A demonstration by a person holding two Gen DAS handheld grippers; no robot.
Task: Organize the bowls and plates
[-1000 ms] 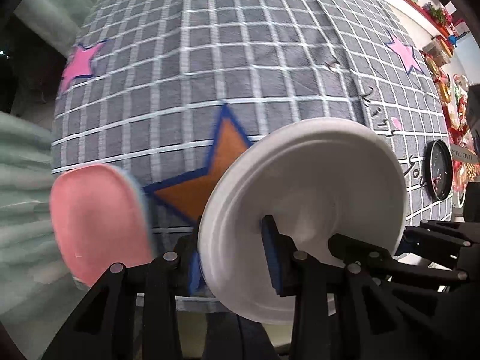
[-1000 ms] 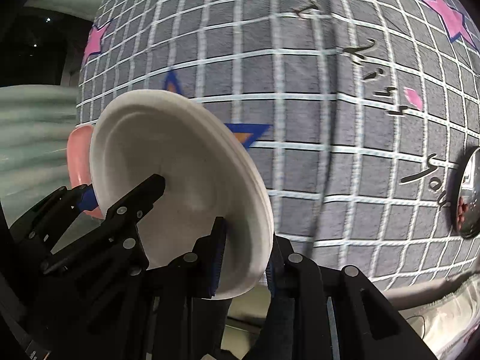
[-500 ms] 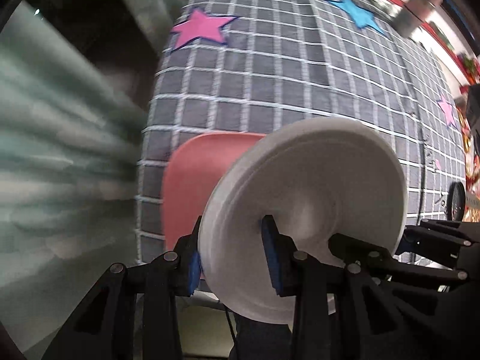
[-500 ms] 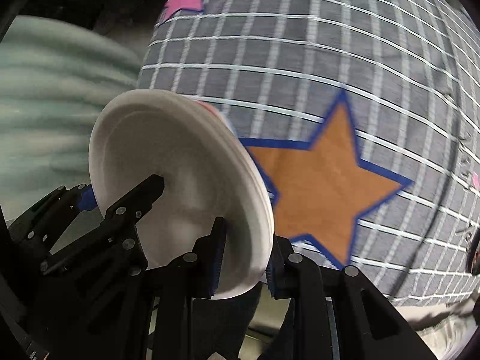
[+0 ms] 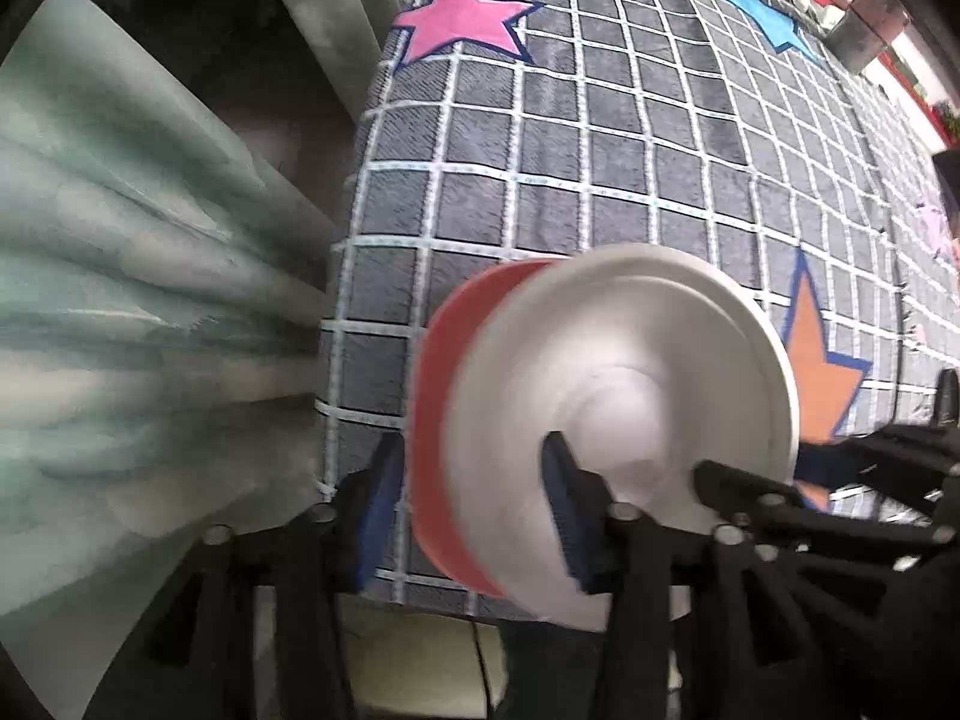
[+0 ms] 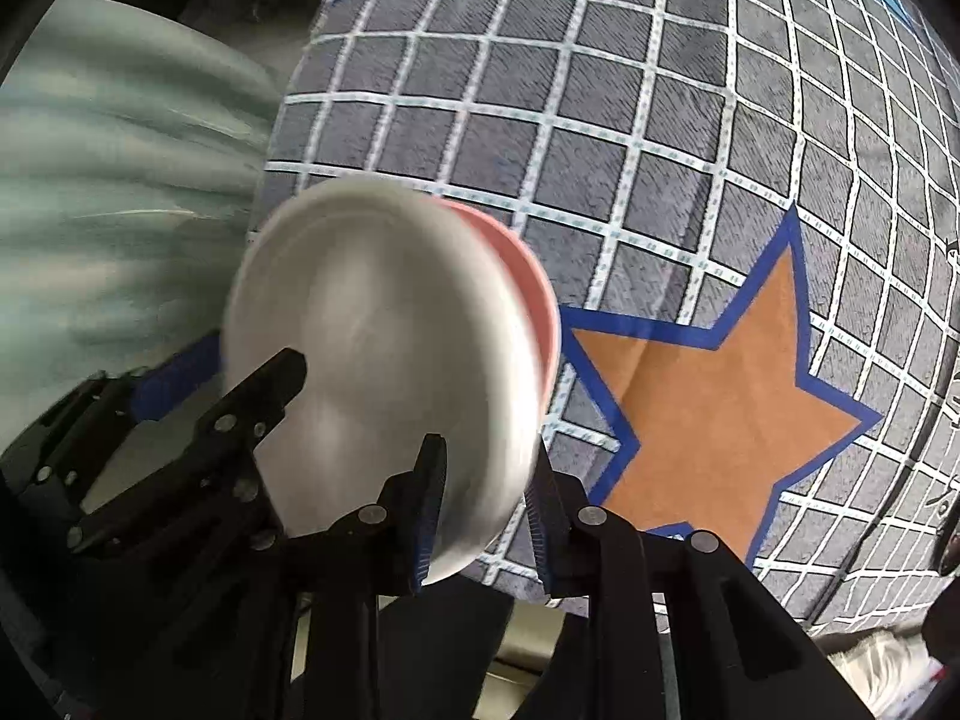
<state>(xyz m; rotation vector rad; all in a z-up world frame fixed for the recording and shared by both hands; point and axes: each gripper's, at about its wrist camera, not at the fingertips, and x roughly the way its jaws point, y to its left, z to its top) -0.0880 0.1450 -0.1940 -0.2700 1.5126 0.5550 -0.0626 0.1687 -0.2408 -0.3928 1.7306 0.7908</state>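
Two hand-held grippers carry a round white plastic plate [image 5: 630, 408] edge-on above a grey grid-patterned tablecloth [image 5: 600, 150], one pinching each side of its rim — a shared hold that probably keeps the disc from swinging as it travels. The left gripper [image 5: 474, 516] spans wider: its blue-padded fingers [image 5: 561, 510] appear to close around both the white plate and a red-pink plate [image 5: 432, 396] pressed behind it, though motion blur leaves it unclear whether the far pad actually touches the pink rim. The right gripper [image 6: 486, 510] is clenched on the white plate's lower edge, its pads tight against it. Both dishes hang over the cloth's near-left corner, beside a pale green curtain [image 5: 120, 312], apparently a pair about to be stacked — an orange star patch [image 6: 708, 408] lies just to the right.
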